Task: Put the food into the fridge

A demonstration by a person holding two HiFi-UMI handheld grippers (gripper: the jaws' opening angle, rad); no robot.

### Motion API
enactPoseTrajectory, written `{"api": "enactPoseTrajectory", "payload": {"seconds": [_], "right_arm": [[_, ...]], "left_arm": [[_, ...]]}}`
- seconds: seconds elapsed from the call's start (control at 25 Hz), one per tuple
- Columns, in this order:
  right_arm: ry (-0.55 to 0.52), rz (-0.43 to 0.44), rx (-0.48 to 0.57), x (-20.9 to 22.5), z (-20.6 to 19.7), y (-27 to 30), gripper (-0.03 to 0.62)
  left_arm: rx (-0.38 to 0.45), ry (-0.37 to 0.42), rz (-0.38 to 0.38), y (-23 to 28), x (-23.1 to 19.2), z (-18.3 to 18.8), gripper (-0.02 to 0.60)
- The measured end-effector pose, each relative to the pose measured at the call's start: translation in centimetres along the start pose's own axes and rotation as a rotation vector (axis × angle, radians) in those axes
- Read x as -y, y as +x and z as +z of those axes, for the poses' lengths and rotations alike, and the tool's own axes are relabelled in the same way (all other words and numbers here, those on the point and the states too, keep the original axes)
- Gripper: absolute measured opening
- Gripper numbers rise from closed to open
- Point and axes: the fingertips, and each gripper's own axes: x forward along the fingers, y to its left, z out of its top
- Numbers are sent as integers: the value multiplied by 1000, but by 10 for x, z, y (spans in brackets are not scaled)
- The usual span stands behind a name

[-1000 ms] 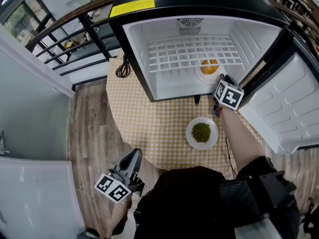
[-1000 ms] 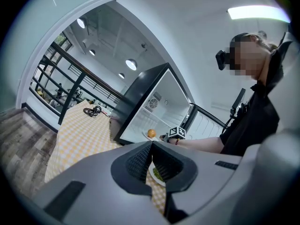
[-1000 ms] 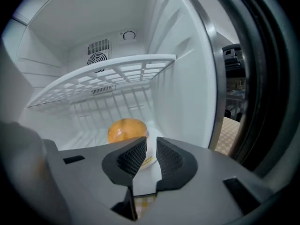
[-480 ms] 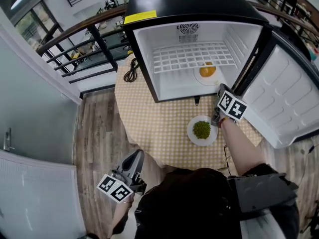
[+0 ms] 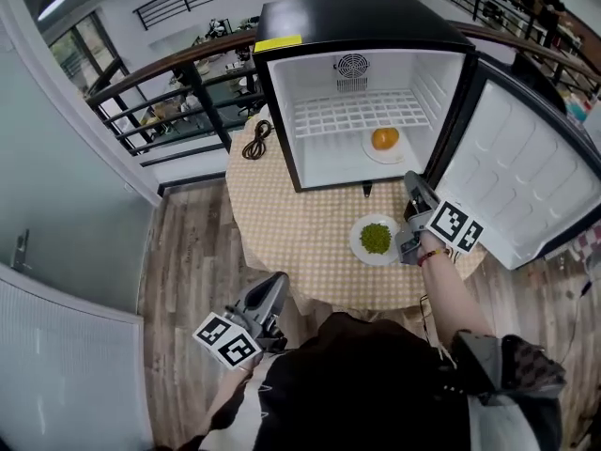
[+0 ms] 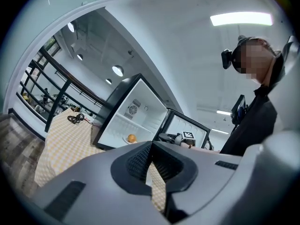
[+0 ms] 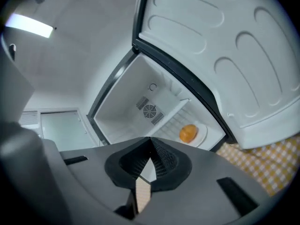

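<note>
Wooden floor [image 5: 188, 280] and a black railing [image 5: 160, 73] framed the scene, and in the middle stood a round table [image 5: 282, 224] in a checked cloth.

Fingers first. The right gripper [image 5: 414, 184] had just been closing its jaws, and they met tip to tip with nothing between them. It hung just in front of the fridge [image 5: 362, 17], at the lower right corner of the opening. It was aimed level, and its own view looked straight into the white inside.

Over to the left gripper [image 5: 279, 280]: pinched together as well, nothing caught between its jaws. It was held off the table's near edge, well apart from the fridge and pointing toward it.

Moving outward, a plate [image 5: 358, 242] of green food [image 5: 376, 239] sat on the table just in front of the fridge. It lay right beside the right gripper, and whether the two touched could not be told.

Inside the fridge, on the white bottom toward the right side, a second plate [image 5: 368, 148] carried a round orange piece of food [image 5: 384, 138]. A wire shelf [image 5: 357, 111] ran across behind it, under a small round vent [image 5: 352, 65] in the back wall.

And the fridge door [image 5: 526, 186] stood swung wide open on the fridge's right. A coiled black cable [image 5: 255, 144] lay on the table just left of the fridge.
</note>
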Motion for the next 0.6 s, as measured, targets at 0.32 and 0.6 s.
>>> {"api": "enactPoseTrajectory", "payload": {"seconds": [0.32, 0.6], "right_arm": [[-45, 48, -79, -21, -42, -76, 15], [-72, 47, -190, -15, -84, -133, 15]], "left_arm": [[-31, 26, -80, 1, 41, -14, 12], [-62, 78, -86, -5, 60, -27, 12]]}}
